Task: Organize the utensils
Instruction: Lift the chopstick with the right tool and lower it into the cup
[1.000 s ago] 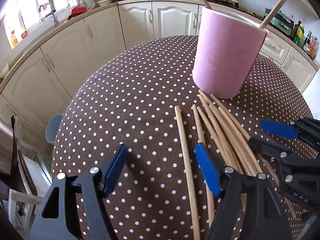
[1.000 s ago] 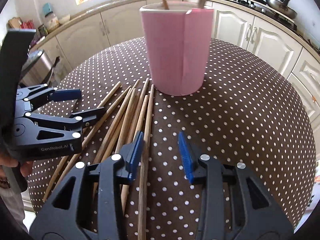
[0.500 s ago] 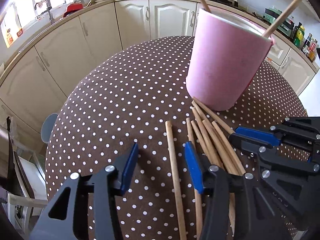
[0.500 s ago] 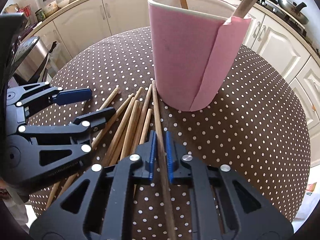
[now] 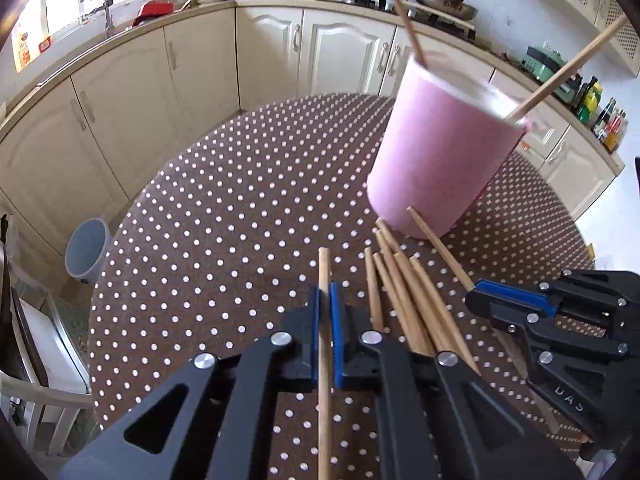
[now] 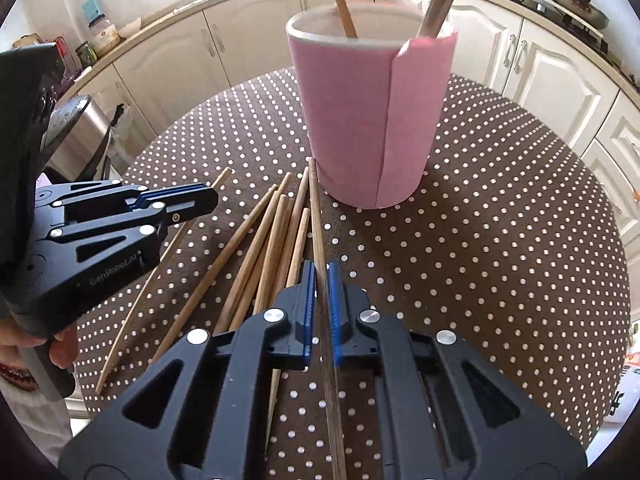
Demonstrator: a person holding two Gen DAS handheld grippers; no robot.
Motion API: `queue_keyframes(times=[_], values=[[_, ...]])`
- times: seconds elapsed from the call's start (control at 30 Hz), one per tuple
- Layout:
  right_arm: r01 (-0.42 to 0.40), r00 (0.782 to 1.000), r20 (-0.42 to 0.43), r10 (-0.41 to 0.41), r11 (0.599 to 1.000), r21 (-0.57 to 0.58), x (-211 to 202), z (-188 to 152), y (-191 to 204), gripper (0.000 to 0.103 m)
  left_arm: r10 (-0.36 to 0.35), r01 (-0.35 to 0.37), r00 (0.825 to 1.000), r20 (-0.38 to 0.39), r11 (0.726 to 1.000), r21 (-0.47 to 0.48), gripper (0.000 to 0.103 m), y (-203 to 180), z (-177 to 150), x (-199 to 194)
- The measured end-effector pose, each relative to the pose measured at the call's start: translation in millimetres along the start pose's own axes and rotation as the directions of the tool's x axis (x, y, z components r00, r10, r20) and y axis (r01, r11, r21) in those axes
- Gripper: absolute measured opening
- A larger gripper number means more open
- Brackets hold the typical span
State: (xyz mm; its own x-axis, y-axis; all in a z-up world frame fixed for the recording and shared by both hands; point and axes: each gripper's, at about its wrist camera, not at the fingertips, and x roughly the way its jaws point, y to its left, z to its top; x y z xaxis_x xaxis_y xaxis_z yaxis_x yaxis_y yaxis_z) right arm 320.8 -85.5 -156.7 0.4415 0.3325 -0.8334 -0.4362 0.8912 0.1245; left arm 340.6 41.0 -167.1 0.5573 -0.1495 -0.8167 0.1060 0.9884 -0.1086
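Two grippers, left (image 5: 325, 304) and right (image 6: 319, 280), each clamp one slim pale wooden chopstick (image 5: 324, 268)

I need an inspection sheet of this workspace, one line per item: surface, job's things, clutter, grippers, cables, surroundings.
Surface: round table under a brown cloth with white dots.
Job's things: pink cup upright with two sticks inside; loose sticks lie in a pile before it.
Clutter: nothing seen.
Grippers: left gripper has just closed on one stick set apart from the pile; right gripper shut on another stick at the pile's edge, its tip near the cup.
Cables: nothing seen.
Surroundings: cream cabinets, a stove with a pan, a grey bin on the floor.
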Motion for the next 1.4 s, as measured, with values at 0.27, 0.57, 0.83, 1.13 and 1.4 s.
queue_keyframes(times=[0.27,0.57,0.83,1.13,1.4], values=[[-0.052,0.997,0.058,0.052,0.999,0.000,-37,-11,-3,0.007,-0.021,0.020,0.997,0.080,1.000,0.015,0.006,-8,0,-47],[-0.089,0.979,0.183,0.091,0.996,-0.016,-100,-12,-5,0.007,-0.069,0.058,0.974,0.214,0.996,0.061,0.006,-30,4,-117],[-0.099,0.943,0.317,0.103,0.995,-0.029,-153,-3,7,0.007,-0.122,0.100,0.948,0.294,0.991,0.089,0.006,-43,4,-159],[-0.098,0.904,0.416,0.098,0.995,-0.023,-185,10,6,0.007,-0.165,0.129,0.912,0.375,0.985,0.118,0.006,-59,14,-194],[-0.080,0.862,0.502,0.076,0.997,-0.014,-210,28,-1,0.007,-0.154,0.127,0.873,0.462,0.988,0.090,0.006,-63,45,-207]])
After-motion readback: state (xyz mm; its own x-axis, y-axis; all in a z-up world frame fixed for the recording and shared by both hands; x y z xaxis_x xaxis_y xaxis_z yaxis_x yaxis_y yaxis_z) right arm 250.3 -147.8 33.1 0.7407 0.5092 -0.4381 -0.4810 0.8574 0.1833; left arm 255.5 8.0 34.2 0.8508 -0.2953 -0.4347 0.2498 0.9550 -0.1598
